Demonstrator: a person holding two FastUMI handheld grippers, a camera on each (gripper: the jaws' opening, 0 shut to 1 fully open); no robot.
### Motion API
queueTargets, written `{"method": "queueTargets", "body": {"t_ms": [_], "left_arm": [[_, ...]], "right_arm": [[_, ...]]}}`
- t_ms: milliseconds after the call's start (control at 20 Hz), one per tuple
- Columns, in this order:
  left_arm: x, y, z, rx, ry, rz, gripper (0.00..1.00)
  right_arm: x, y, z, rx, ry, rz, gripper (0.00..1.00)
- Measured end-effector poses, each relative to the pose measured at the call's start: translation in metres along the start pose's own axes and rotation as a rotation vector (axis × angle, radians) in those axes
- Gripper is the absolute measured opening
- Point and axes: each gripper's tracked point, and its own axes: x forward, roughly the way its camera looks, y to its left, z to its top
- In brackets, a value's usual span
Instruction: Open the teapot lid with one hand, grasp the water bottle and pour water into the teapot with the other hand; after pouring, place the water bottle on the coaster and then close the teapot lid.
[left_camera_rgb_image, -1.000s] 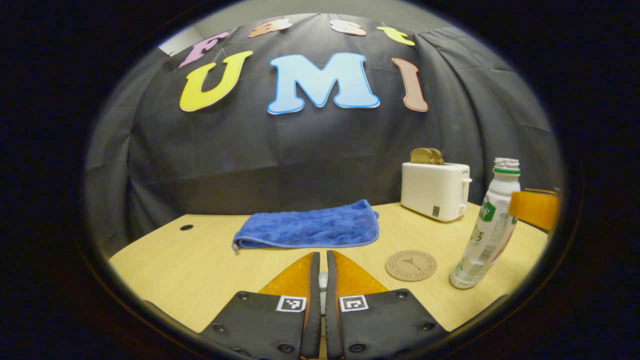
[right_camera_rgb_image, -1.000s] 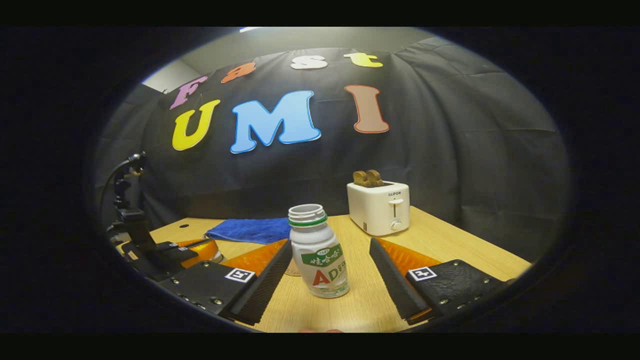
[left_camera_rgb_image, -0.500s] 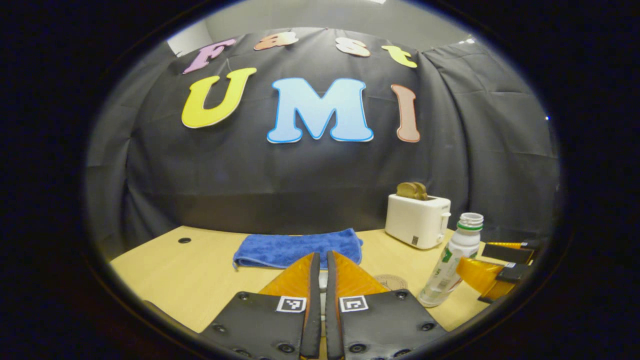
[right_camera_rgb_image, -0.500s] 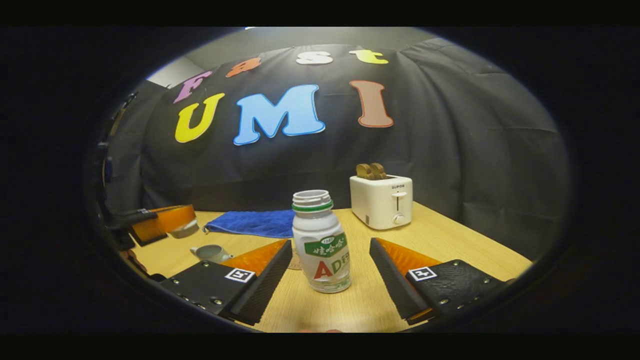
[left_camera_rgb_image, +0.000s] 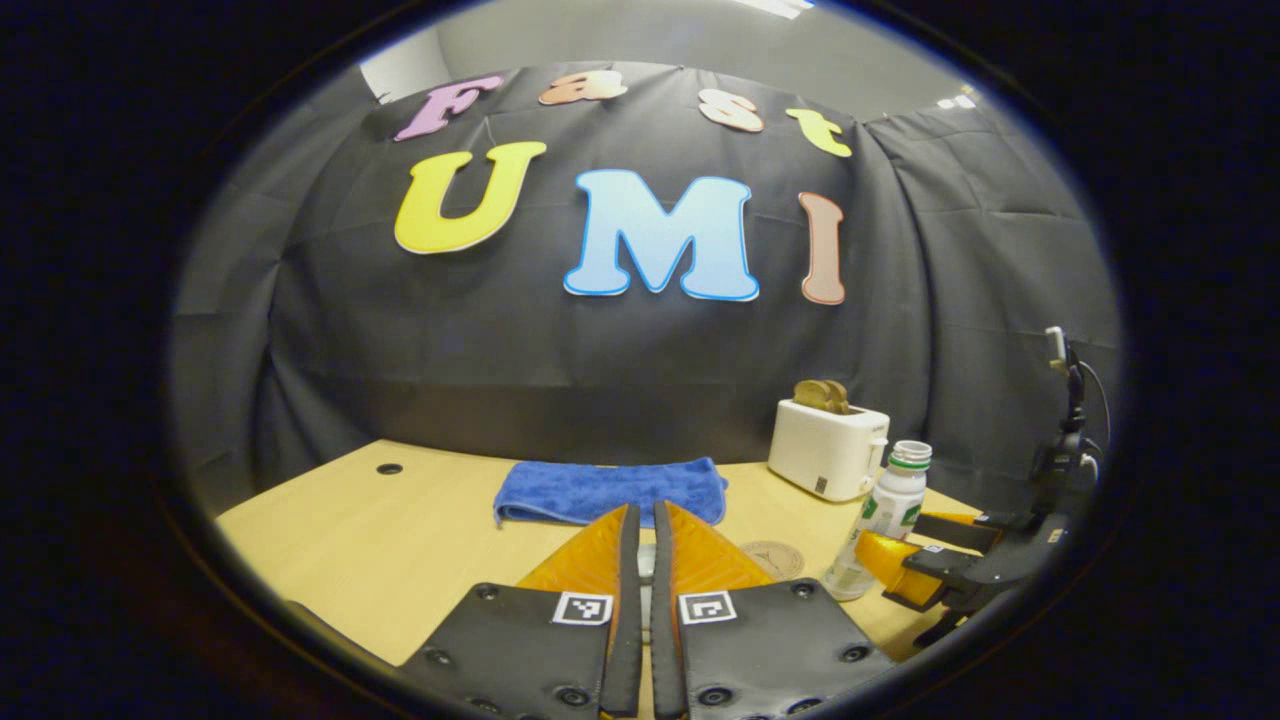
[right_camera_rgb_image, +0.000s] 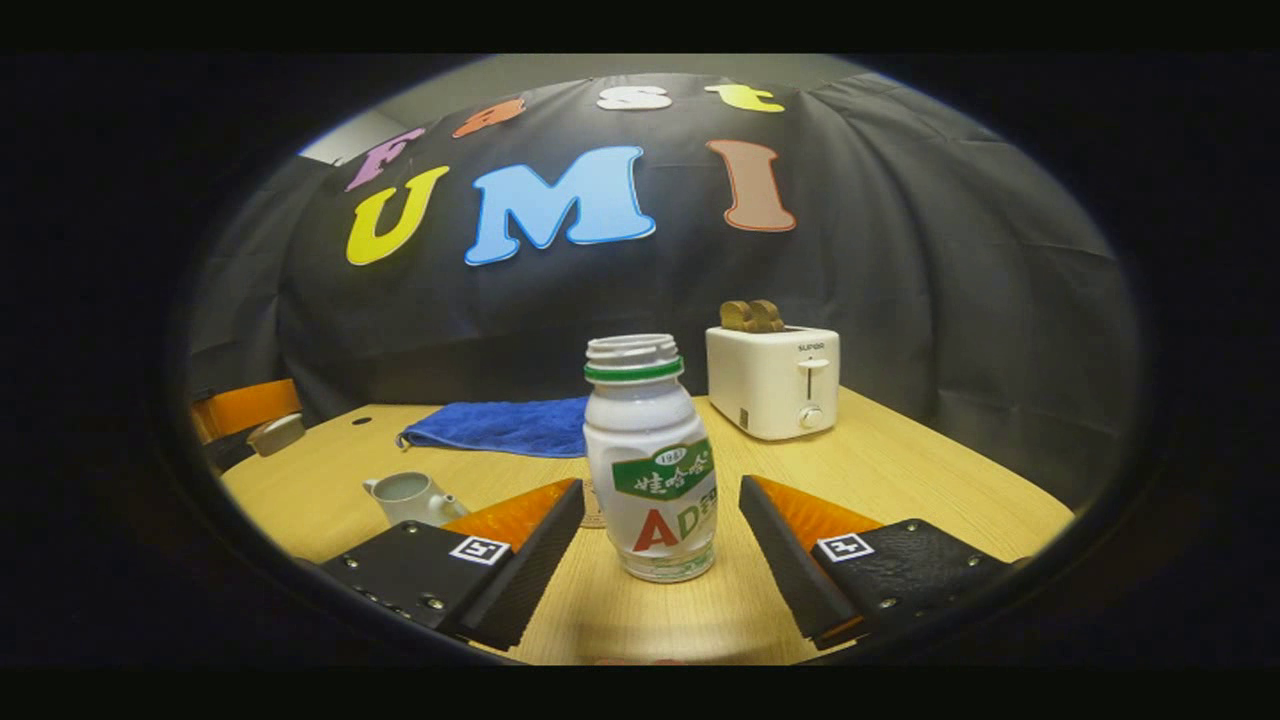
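In the left gripper view, the left gripper (left_camera_rgb_image: 640, 545) is at the bottom with its two fingers almost together, only a thin slit between them; a small pale thing sits in that slit, but I cannot tell what it is. Taking the white toaster (left_camera_rgb_image: 826, 449) as landmark: two brown slices stand out of its top; the blue folded towel (left_camera_rgb_image: 611, 490) lies to its left on the wooden table (left_camera_rgb_image: 400, 540); the water bottle (left_camera_rgb_image: 876, 521) stands upright, without cap, in front of the toaster and a little to its right; the round coaster (left_camera_rgb_image: 772, 559) lies flat just left of the bottle foot, nearer than the toaster. The right gripper (left_camera_rgb_image: 915, 555) is at the right of the bottle, its fingers on both sides of the lower part of the bottle.

In the right gripper view, the right gripper (right_camera_rgb_image: 662, 515) is wide apart; the water bottle (right_camera_rgb_image: 650, 459) stands between the two fingers, and there is a gap on each side, so they do not press it. The toaster (right_camera_rgb_image: 774, 379) is behind the bottle and to its right; the towel (right_camera_rgb_image: 500, 425) is far left of the toaster; the teapot (right_camera_rgb_image: 410, 497), small and pale, stands without lid, well left of the toaster and nearer. At the left edge the left gripper (right_camera_rgb_image: 255, 420) holds the teapot lid (right_camera_rgb_image: 276, 432) up, above the table (right_camera_rgb_image: 900, 480).
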Motion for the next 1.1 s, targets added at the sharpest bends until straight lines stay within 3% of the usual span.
{"method": "queueTargets", "body": {"t_ms": [400,500,550,600,1100], "left_arm": [[-0.026,0.042,-0.029,-0.01,0.049,0.053,0.14],[-0.029,0.049,-0.035,-0.022,0.06,0.061,0.1],[-0.03,0.052,-0.036,-0.027,0.064,0.064,0.14],[-0.031,0.055,-0.039,-0.033,0.068,0.068,0.14],[-0.039,0.073,-0.041,-0.059,0.058,0.079,0.14]], "right_arm": [[0.012,0.002,-0.019,-0.026,0.059,-0.005,0.96],[0.015,0.002,-0.022,-0.036,0.07,-0.011,0.94],[0.015,0.002,-0.025,-0.039,0.078,-0.011,0.92],[0.015,0.003,-0.025,-0.045,0.08,-0.011,0.83],[0.011,0.015,-0.016,-0.153,0.071,-0.024,0.78]]}}
